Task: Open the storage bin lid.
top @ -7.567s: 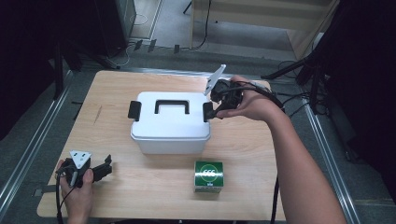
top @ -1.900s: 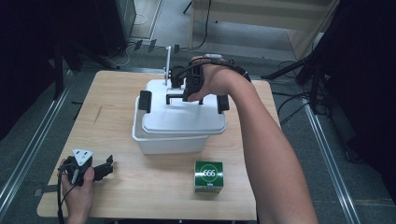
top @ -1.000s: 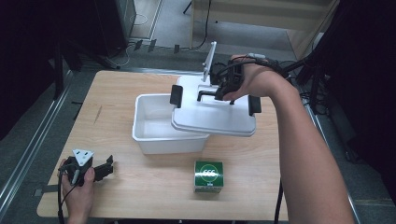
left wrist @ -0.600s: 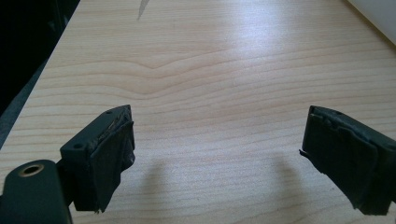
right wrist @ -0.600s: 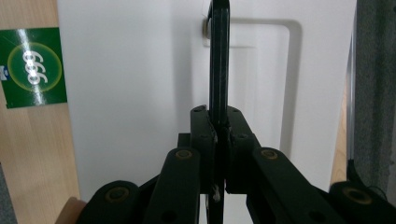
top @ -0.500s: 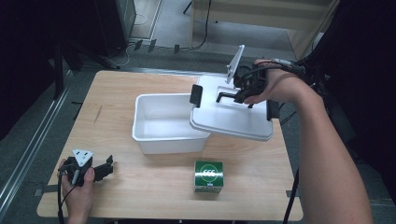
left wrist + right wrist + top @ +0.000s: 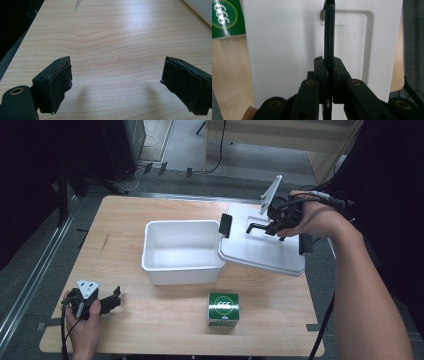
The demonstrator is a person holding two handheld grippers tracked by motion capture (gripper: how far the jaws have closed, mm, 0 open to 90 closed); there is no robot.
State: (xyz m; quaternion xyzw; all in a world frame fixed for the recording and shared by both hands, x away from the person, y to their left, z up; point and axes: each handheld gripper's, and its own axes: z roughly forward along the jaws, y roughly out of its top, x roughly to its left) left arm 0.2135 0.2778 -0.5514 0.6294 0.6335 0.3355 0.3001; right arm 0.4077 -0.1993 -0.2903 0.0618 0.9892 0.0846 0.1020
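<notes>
White lid (image 7: 262,251) with black handle (image 7: 329,30), tilted.

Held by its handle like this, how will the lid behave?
The lid is probably stiff: it hangs flat. It seems light, carried by the right gripper alone. It may swing, since the jaws pinch only the thin handle.

The light wooden desk (image 7: 165,215) sat on a grey floor (image 7: 30,270), with a metal rail (image 7: 35,275) running along its left side. Beyond the far edge, black cables (image 7: 150,167) trailed over the floor near a pale wooden piece of furniture (image 7: 280,140), while the room to both sides lay in deep shadow. Soft light glared off the desk's wood grain in the left gripper view.
</notes>
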